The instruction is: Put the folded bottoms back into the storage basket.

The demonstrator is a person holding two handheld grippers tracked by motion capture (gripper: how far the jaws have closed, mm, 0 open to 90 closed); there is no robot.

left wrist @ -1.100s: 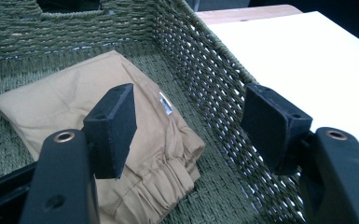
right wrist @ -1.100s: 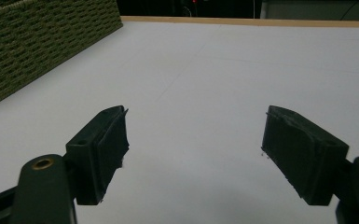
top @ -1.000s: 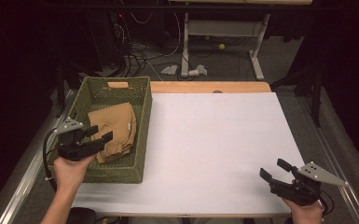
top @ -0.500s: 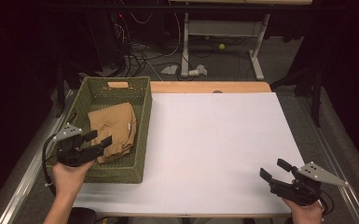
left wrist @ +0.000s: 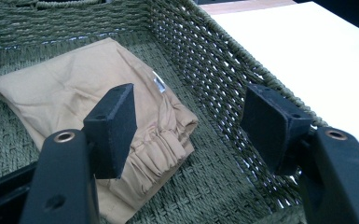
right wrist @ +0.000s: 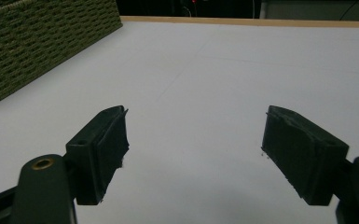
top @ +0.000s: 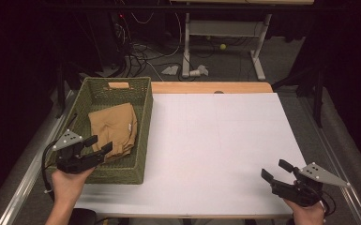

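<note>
A folded tan cloth (top: 113,127) (left wrist: 98,88) lies inside a green woven basket (top: 142,123) (left wrist: 224,70) at the table's left side. My left gripper (top: 98,145) (left wrist: 191,121) hovers open over the basket's near end, its jaws empty and just short of the cloth's gathered edge. My right gripper (top: 274,171) (right wrist: 193,149) stands open and empty low over the white tabletop (top: 225,140) (right wrist: 224,74) near the front right corner.
The basket's side wall (right wrist: 32,42) rises at the left of the right gripper view. A wooden strip (top: 211,87) runs along the table's far edge. Beyond it are desk legs, cables and a small ball (top: 223,46) on the floor.
My left gripper has drawn back toward the basket's near end, away from the cloth. The right gripper has stayed put.
</note>
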